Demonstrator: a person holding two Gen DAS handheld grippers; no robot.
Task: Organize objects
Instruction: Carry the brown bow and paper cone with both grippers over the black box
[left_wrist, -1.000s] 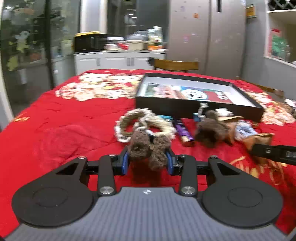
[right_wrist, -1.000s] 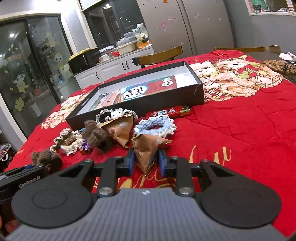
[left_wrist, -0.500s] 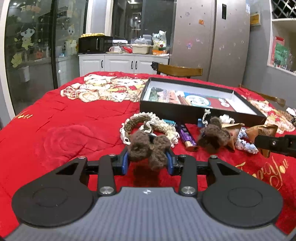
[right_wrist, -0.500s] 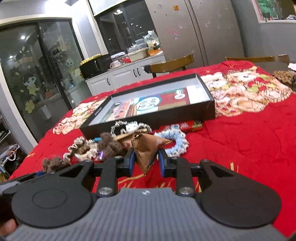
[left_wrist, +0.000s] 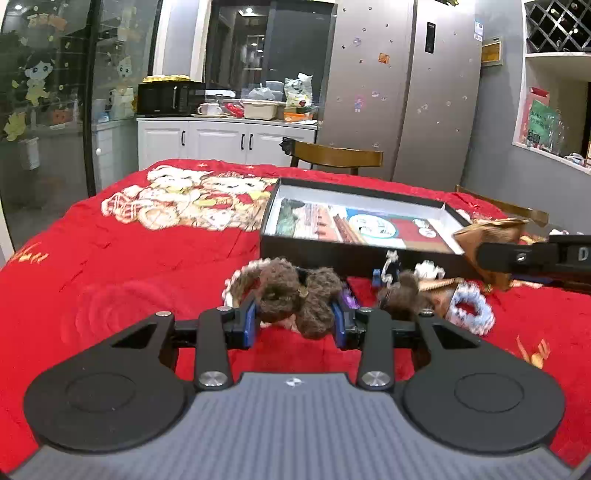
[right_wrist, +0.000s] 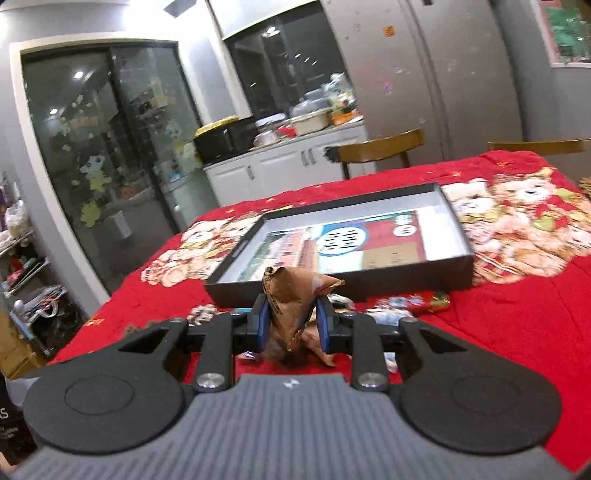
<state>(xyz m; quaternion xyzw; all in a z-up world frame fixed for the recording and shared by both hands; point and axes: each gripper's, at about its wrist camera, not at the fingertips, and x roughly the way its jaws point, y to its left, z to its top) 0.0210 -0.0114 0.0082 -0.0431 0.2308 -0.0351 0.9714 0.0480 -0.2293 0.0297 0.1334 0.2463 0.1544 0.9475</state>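
Observation:
My left gripper (left_wrist: 293, 317) is shut on a brown fuzzy scrunchie (left_wrist: 295, 295), held just above the red cloth in front of the black open box (left_wrist: 332, 254). My right gripper (right_wrist: 290, 325) is shut on a brown triangular paper packet (right_wrist: 291, 295), lifted off the cloth before the box (right_wrist: 406, 280). In the left wrist view that packet (left_wrist: 487, 236) and the right gripper's arm hang at the box's right corner. Another brown scrunchie (left_wrist: 400, 295), a blue-white scrunchie (left_wrist: 471, 310) and a cream-rimmed scrunchie (left_wrist: 240, 277) lie on the cloth.
The table wears a red cloth (left_wrist: 129, 266) with a bear print. A red wrapped bar (right_wrist: 424, 301) lies by the box's front wall. Wooden chairs (left_wrist: 332, 157) stand behind the table, with white cabinets (left_wrist: 221, 142) and a grey fridge (left_wrist: 402, 92) beyond.
My right gripper has risen with the paper packet, up from the cloth toward the box's rim. The left gripper kept its grip on the brown scrunchie and barely moved, tilting up a little.

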